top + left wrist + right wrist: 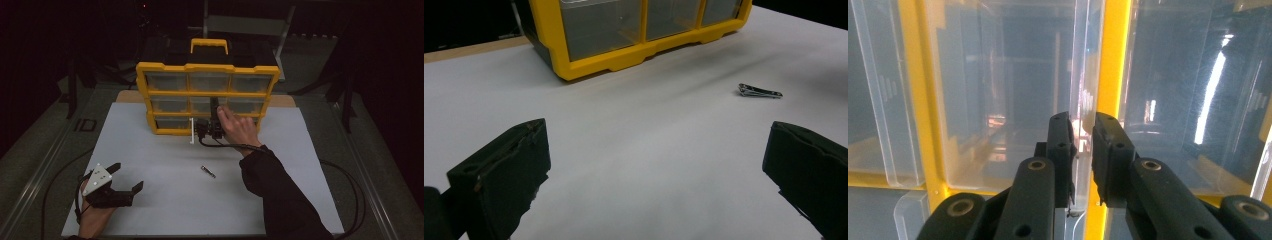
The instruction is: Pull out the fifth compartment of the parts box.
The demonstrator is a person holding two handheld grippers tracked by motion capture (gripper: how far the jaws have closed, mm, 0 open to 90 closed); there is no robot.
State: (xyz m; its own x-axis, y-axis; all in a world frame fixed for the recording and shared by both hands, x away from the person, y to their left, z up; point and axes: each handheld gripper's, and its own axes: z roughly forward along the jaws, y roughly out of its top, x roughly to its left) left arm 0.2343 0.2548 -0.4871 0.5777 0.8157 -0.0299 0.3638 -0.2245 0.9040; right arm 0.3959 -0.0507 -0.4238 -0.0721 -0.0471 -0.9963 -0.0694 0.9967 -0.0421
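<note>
A yellow organizer point(207, 67) with clear drawers stands upright at the back of the white mat point(165, 200). My right gripper point(215, 105) reaches into its front, near the middle column. In the right gripper view that gripper point(1083, 125) is shut on the thin edge of a clear drawer point(1008, 100), beside a yellow divider point(1113, 60). My left gripper point(129, 176) rests at the mat's near left, open, with nothing between its jaws. A small metal nail clipper point(208, 171) lies on the mat between the two hands, beyond the left gripper point(656, 135) as the clipper point(759, 91) shows there.
A narrow white upright strip point(191, 131) stands at the organizer's lower front, left of the right hand. The organizer's bottom corner point(599, 62) sits ahead of the left gripper. Cables trail off the mat on both sides. Dark surroundings ring the table.
</note>
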